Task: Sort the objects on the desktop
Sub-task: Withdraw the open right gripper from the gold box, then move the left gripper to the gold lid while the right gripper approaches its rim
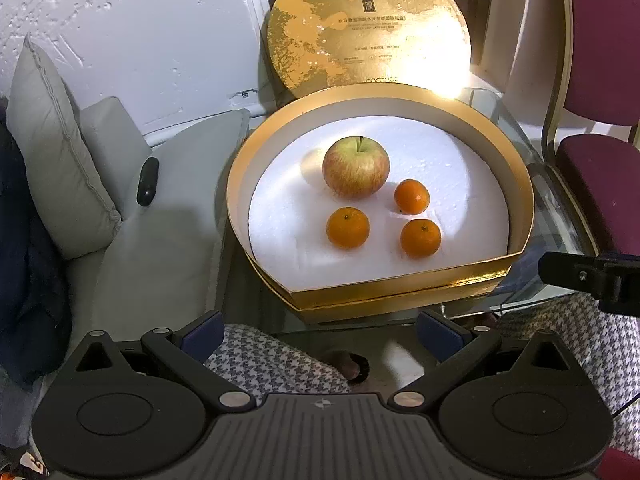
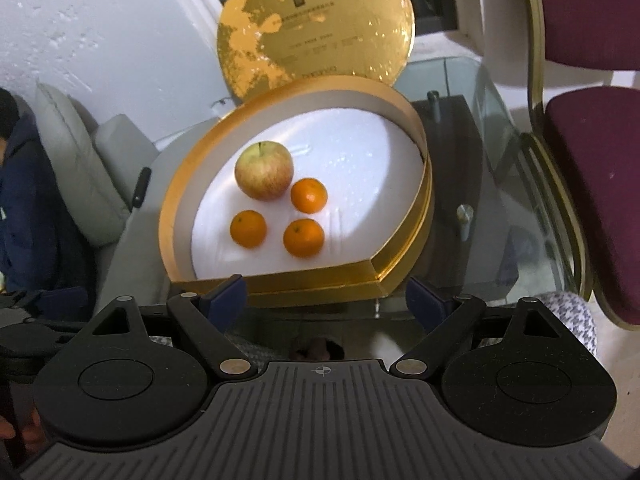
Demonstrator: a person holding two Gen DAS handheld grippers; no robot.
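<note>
On the glass table (image 1: pixel 516 128) stands a gold gift box (image 1: pixel 524 200), open, with its round gold lid (image 1: pixel 368 24) propped upright behind it against the wall. Inside, on the white foam liner (image 1: pixel 452 168), sit one apple (image 1: pixel 356 168), stem up, and three tangerines: one (image 1: pixel 411 197) just beside the apple on its right, one (image 1: pixel 347 227) in front of the apple, and one (image 1: pixel 420 237) nearest the box's flat front wall. All four fruits rest apart from the box walls; none is seen lying on the table outside the box. The left gripper (image 1: pixel 320 336) hangs short of the box's front edge, jaws spread wide with nothing between them. The right gripper (image 2: pixel 326 300) is likewise held before the front wall, jaws wide and empty; its finger shows at the right edge of the left wrist view. Neither tool touches the box or any fruit. Judgement on progress: the fruit appears gathered into the box, so the collecting stage looks complete as far as these views reach. Remaining work is probably fitting the lid, which would need both grippers. Whether other desktop objects await sorting outside the field of view cannot be determined. A dark remote-like item (image 1: pixel 147 182) lies on the grey sofa (image 1: pixel 160 240) to the left, off the table.
</note>
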